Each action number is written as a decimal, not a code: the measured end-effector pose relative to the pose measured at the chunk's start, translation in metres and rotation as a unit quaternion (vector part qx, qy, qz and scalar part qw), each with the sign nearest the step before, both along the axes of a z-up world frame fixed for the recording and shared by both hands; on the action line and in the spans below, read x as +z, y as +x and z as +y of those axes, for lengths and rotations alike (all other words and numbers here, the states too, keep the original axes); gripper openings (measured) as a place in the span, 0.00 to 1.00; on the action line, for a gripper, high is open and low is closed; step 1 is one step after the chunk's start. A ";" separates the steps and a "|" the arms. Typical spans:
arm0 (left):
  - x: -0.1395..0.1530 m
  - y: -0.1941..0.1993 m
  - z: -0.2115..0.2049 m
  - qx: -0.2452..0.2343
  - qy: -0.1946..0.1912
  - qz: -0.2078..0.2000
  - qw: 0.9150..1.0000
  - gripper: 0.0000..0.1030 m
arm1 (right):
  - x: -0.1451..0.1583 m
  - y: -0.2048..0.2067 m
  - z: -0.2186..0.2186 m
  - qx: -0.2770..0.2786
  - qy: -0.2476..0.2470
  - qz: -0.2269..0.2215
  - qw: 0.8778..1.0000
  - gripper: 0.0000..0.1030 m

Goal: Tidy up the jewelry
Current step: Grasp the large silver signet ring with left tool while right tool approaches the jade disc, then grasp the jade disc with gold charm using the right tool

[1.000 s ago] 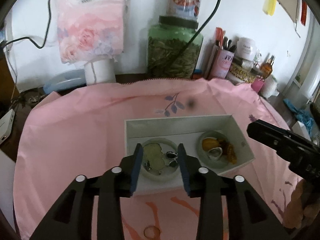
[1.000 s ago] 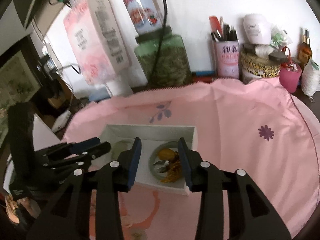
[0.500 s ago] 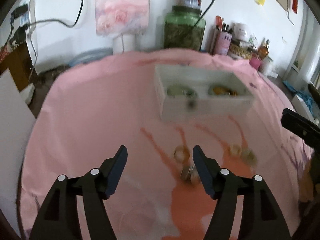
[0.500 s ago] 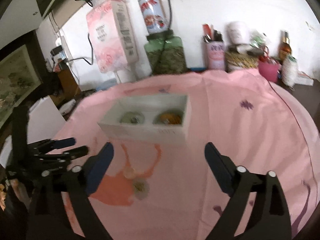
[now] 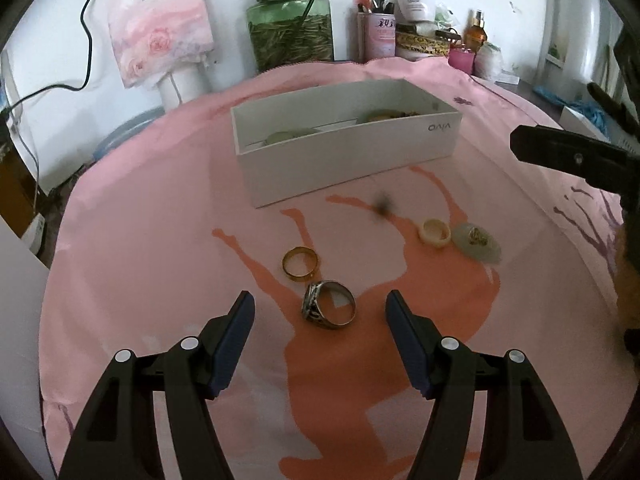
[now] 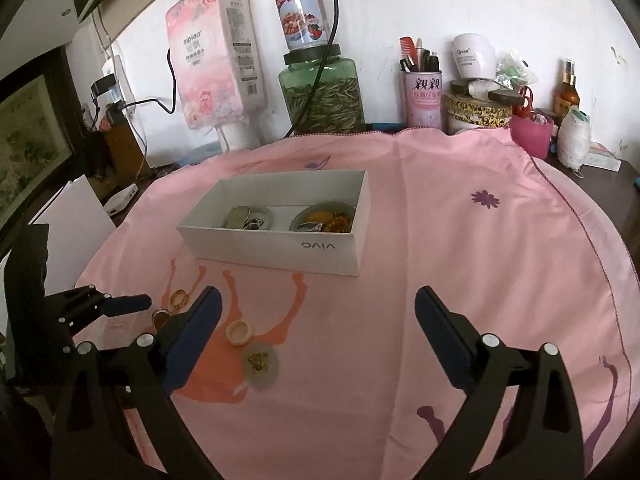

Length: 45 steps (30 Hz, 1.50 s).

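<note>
Left gripper [image 5: 320, 308] fingers apart, silver ring [image 5: 329, 305] between tips, gold ring [image 5: 300, 263] just beyond. Right gripper [image 6: 316, 308] spread wide; only its view shows white box [image 6: 276, 246] contents.

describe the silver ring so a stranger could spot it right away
Start at the white box on the pink cloth and come toward the left gripper. The silver ring lies nearest its open fingers, just beyond them. Unlike the plain gold band beside it, it's grey metal with a carved face.
</note>
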State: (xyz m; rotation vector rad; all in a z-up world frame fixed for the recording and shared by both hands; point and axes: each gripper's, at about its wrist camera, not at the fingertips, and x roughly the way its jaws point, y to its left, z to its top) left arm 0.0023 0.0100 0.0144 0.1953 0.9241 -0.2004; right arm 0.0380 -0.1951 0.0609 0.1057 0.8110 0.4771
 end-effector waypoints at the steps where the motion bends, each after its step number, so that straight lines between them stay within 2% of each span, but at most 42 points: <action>1: 0.000 0.001 0.002 0.005 0.005 -0.002 1.000 0.65 | 0.000 0.000 0.000 0.000 -0.002 0.000 1.000 0.90; 4: 0.000 0.006 0.017 0.040 0.021 -0.007 0.999 0.67 | -0.001 0.000 0.000 -0.002 -0.003 0.003 1.000 0.90; 6: 0.002 0.013 0.035 0.072 -0.003 0.005 0.997 0.67 | -0.001 -0.001 0.000 -0.002 0.000 0.004 1.000 0.90; 8: 0.005 0.014 0.046 0.082 -0.029 0.011 0.996 0.65 | 0.001 -0.002 0.000 0.002 0.005 0.004 1.000 0.90; 12: 0.013 0.012 0.045 0.078 -0.048 -0.001 0.996 0.64 | 0.004 -0.004 0.000 0.006 0.009 0.001 1.000 0.90; 15: 0.013 0.013 0.044 0.070 -0.060 0.007 0.996 0.54 | 0.002 -0.003 0.000 0.008 0.012 0.009 1.000 0.90; 17: 0.011 0.015 0.044 0.066 -0.074 0.018 0.995 0.44 | 0.001 -0.003 0.000 0.010 0.015 0.015 1.000 0.90; 20: 0.006 0.017 0.043 0.062 -0.084 0.032 0.994 0.38 | 0.000 -0.002 0.000 0.014 0.023 0.025 0.999 0.90; 22: 0.006 0.017 0.041 0.060 -0.079 0.029 0.995 0.36 | -0.001 0.000 0.000 0.017 0.028 0.032 0.999 0.90; 25: 0.005 0.017 0.037 0.055 -0.076 0.026 0.995 0.28 | -0.003 0.001 -0.001 0.020 0.038 0.044 0.998 0.90; 35: 0.008 0.019 0.049 0.081 -0.089 0.021 0.992 0.27 | -0.006 0.002 0.000 0.036 0.051 0.067 0.996 0.89; 36: 0.008 0.020 0.051 0.086 -0.090 0.021 0.992 0.27 | -0.007 0.002 0.001 0.043 0.052 0.072 0.995 0.88; 39: 0.008 0.021 0.055 0.092 -0.095 0.023 0.991 0.27 | -0.010 0.000 0.009 0.067 0.041 0.079 0.994 0.76; 41: 0.008 0.022 0.055 0.092 -0.094 0.025 0.991 0.27 | -0.014 -0.002 0.017 0.084 0.025 0.083 0.993 0.63; 45: 0.007 0.022 0.054 0.089 -0.091 0.026 0.992 0.27 | -0.020 -0.007 0.030 0.112 -0.005 0.087 0.990 0.51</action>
